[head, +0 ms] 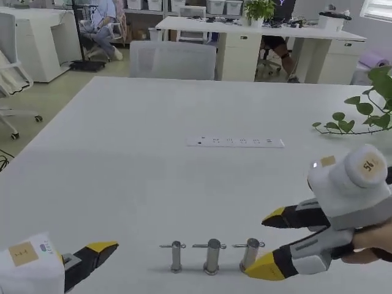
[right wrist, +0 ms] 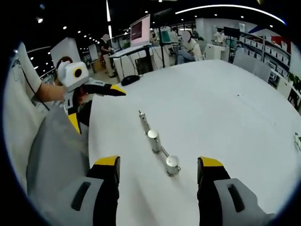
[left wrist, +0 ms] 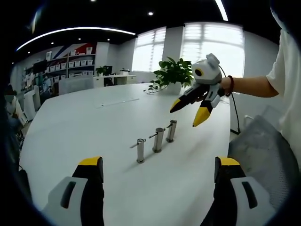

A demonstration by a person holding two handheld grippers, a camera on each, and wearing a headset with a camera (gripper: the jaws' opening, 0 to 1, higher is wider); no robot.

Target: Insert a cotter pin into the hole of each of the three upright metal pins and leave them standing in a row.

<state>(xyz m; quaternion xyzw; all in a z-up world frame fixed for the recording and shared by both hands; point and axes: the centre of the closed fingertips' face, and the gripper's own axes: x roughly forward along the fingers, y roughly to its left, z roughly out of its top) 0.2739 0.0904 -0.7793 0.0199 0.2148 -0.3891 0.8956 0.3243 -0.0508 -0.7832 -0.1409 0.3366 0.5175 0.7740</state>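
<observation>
Three upright metal pins stand in a row near the table's front edge: left pin [head: 176, 256], middle pin [head: 212, 256], right pin [head: 249, 253]. A thin cotter pin [head: 200, 246] crosses the top of each. My right gripper [head: 266, 244] hovers open just right of the right pin, holding nothing. My left gripper [head: 92, 257] is at the bottom left, apart from the row, open and empty. In the left gripper view the pins [left wrist: 158, 140] stand ahead of my wide-open left gripper [left wrist: 160, 162]. In the right gripper view the row [right wrist: 154, 140] runs away between the jaws of my right gripper [right wrist: 158, 164].
A white power strip [head: 235, 142] lies mid-table beyond the pins. A leafy plant [head: 367, 113] hangs over the table's right edge. A grey chair [head: 173, 59] stands at the far edge. The white table [head: 135, 184] has wide bare room around the row.
</observation>
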